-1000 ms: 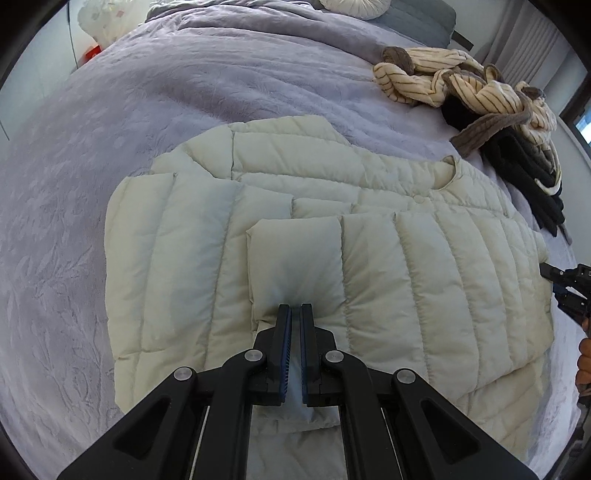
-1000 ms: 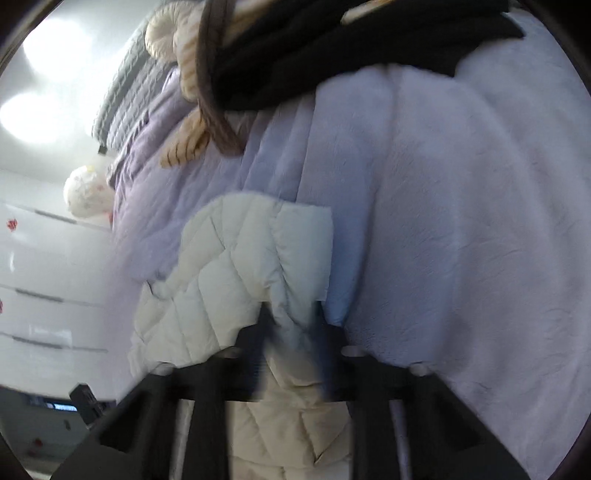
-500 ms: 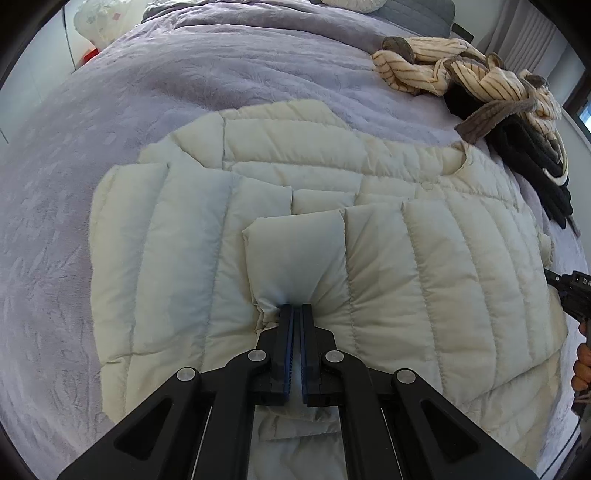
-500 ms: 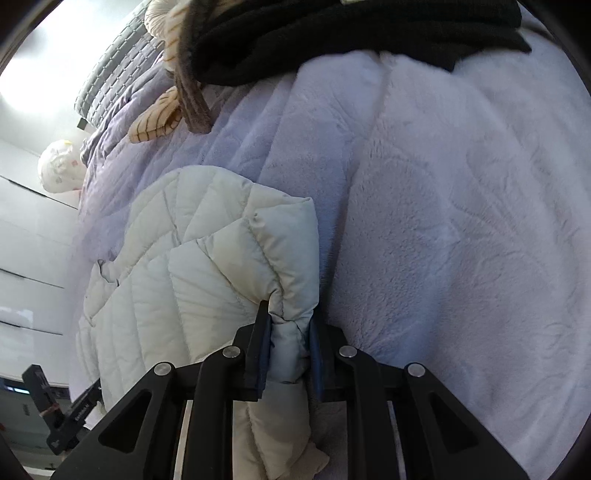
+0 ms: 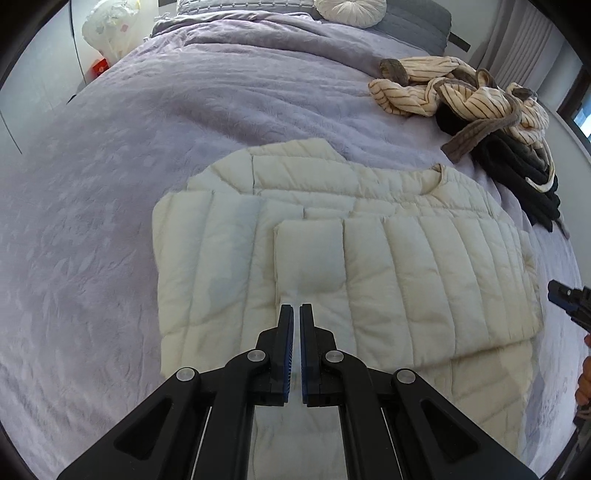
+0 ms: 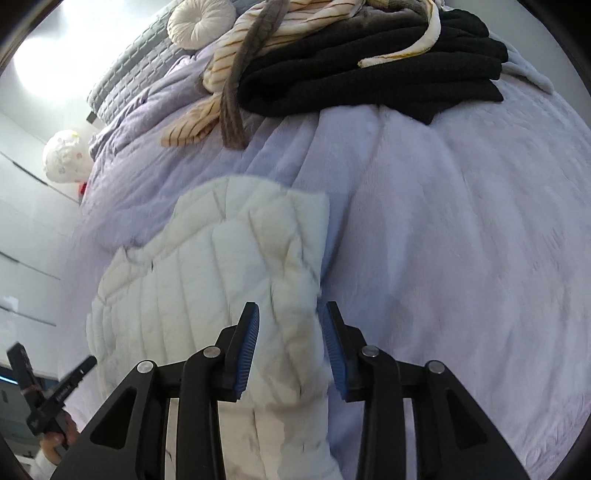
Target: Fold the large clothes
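In the left wrist view the left gripper (image 5: 295, 308) sits nearest, its two blue-padded jaws drawn together with only a thin slit between them and no cloth caught in it; it hangs just above the cream puffer jacket (image 5: 369, 258) without gripping it. In the right wrist view the right gripper (image 6: 290, 314) has its jaws parting, the blue pads standing clear of the fabric on both sides, while a folded edge of the jacket (image 6: 221, 280) lies between and below them, loose. The jacket lies flat on the lavender bedspread (image 5: 110, 221), near the bed's near edge and toward its right side, with one quilted sleeve (image 5: 310, 254) folded across the body and the round neckline (image 5: 437, 171) turned toward the right edge. At the far right rim of the left view the tip of the other gripper shows beside the jacket's hem, and a bit of the person's hand (image 5: 583, 384) below it. Farther on, along the right edge of the bed, a black garment (image 6: 369, 74) lies in a heap with a cream striped garment (image 5: 443, 88) draped over and beside it, well apart from the jacket. At the head of the bed rests a round white cushion (image 5: 351, 11) against a grey quilted pillow (image 5: 413, 22), and off the far left corner stands a white plastic bag (image 5: 107, 29).
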The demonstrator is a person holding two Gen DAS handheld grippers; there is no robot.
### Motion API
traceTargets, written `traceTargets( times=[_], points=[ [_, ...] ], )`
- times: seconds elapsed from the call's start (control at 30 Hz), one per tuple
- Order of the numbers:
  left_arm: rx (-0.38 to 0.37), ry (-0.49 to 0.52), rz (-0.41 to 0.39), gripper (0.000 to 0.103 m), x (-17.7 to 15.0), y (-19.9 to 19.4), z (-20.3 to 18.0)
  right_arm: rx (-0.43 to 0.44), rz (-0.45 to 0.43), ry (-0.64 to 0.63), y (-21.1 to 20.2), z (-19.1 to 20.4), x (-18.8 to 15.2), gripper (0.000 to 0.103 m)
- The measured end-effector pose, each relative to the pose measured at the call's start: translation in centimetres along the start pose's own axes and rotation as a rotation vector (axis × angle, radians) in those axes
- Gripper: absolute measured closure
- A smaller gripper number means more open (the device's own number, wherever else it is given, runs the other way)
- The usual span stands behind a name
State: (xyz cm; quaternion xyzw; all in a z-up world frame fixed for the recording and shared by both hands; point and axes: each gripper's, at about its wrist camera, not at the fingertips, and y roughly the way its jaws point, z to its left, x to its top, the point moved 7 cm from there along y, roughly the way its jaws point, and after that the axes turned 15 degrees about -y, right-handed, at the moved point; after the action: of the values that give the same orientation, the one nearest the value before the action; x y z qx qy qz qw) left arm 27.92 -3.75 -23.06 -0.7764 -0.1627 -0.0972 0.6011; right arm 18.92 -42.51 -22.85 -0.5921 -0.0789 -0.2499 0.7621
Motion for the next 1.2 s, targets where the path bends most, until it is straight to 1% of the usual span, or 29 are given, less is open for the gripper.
traceTargets(
  times=[0.1,0.13,0.2,0.33,0.37,0.4,0.43,0.5,0.57,0.63,0.73,0.77,0.8,0.83,0.87,0.93,0.97,1.03,1.1,1.13,1.17,1.2],
  points=[
    [0.004,-0.009,0.016,0.099,-1.1,-0.9,0.6,-0.003,0.03,-0.009,-0.5,0.9,-2.1,0.063],
    [0.008,-0.005,0.021,0.099,-1.5,-1.1,0.7,-0.004,0.039,-0.012,-0.8,1.1,-2.8,0.061],
    [0.034,0.009,0.032,0.099,-2.6,-1.7,1.1,-0.002,0.057,-0.019,-1.1,1.7,-3.9,0.059],
    [0.04,0.044,0.038,0.098,-4.5,-3.0,1.1,0.024,0.064,-0.007,-2.2,3.1,-6.1,0.059],
    [0.034,0.049,0.042,0.088,-4.9,-3.4,1.0,0.028,0.068,-0.007,-2.4,3.4,-6.6,0.059],
    [0.033,0.05,0.044,0.04,-5.4,-3.8,1.0,0.036,0.075,-0.01,-2.6,3.9,-7.1,0.059],
    [0.036,0.045,0.037,0.005,-5.7,-4.3,1.1,0.044,0.083,-0.016,-2.8,4.5,-7.7,0.059],
    [0.034,0.059,-0.018,0.004,-6.3,-6.0,0.9,0.055,0.097,-0.029,-3.2,5.6,-8.6,0.059],
    [0.018,0.075,0.001,0.004,-7.1,-6.7,0.7,0.071,0.104,-0.04,-3.7,6.7,-9.5,0.059],
    [0.014,0.064,0.023,0.004,-7.9,-7.2,0.7,0.072,0.114,-0.056,-4.0,7.5,-10.2,0.059],
    [0.047,0.074,0.05,0.004,-9.0,-7.9,1.1,0.081,0.131,-0.045,-4.7,8.4,-11.3,0.059],
    [0.055,0.074,0.054,0.004,-9.4,-8.2,1.3,0.084,0.137,-0.04,-5.1,8.6,-11.7,0.057],
    [0.061,0.074,0.055,0.003,-9.6,-8.5,1.4,0.085,0.141,-0.039,-5.4,8.9,-12.0,0.054],
    [0.068,0.076,0.053,0.003,-9.8,-8.8,1.6,0.087,0.144,-0.036,-5.7,9.0,-12.2,0.047],
    [0.076,0.081,0.05,0.003,-10.1,-9.1,1.8,0.089,0.147,-0.034,-6.2,9.2,-12.6,0.042],
    [0.092,0.092,0.058,0.003,-10.8,-9.8,2.2,0.088,0.155,-0.036,-6.9,9.2,-13.0,0.022],
    [0.091,0.098,0.064,0.003,-11.2,-10.1,2.4,0.084,0.155,-0.035,-7.3,9.2,-13.2,0.02],
    [0.092,0.107,0.064,0.003,-11.7,-10.7,2.5,0.085,0.153,-0.023,-8.2,9.3,-13.8,0.019],
    [0.097,0.104,0.064,0.003,-12.2,-11.2,2.9,0.086,0.157,-0.012,-8.7,9.3,-14.4,0.012],
    [0.097,0.099,0.063,0.003,-12.4,-11.4,3.0,0.084,0.156,-0.007,-9.0,9.3,-14.9,0.005],
    [0.097,0.093,0.068,0.003,-12.8,-11.6,3.2,0.082,0.154,-0.007,-9.3,9.3,-15.1,0.0],
    [0.098,0.092,0.076,0.003,-13.0,-11.7,3.3,0.08,0.155,-0.006,-9.5,9.3,-15.5,0.0]
  ],
)
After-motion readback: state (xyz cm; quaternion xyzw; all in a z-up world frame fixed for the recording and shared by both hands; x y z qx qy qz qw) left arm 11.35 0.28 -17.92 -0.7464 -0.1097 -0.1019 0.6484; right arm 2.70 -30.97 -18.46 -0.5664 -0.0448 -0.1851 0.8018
